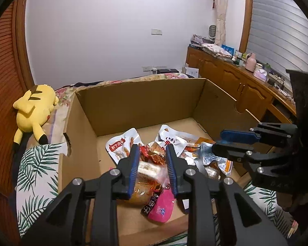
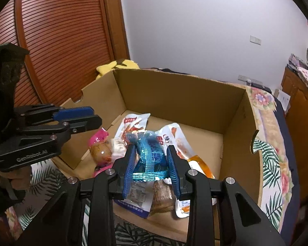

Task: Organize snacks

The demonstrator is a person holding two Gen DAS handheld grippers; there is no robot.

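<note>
Blue foil snack packet [image 2: 152,155] upright, lengthwise between right hand-held gripper [image 2: 152,164] pads

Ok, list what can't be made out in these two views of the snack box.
- Left wrist view: the clear packet between the left gripper fingers is blurred; whether it is gripped is unclear.
- Right wrist view: the right gripper and its blue packet hide the snacks below.
- Left wrist view: the pink packet has print too small to read.
- Both views: the cardboard box has its near wall hidden by gripper frames.
</note>
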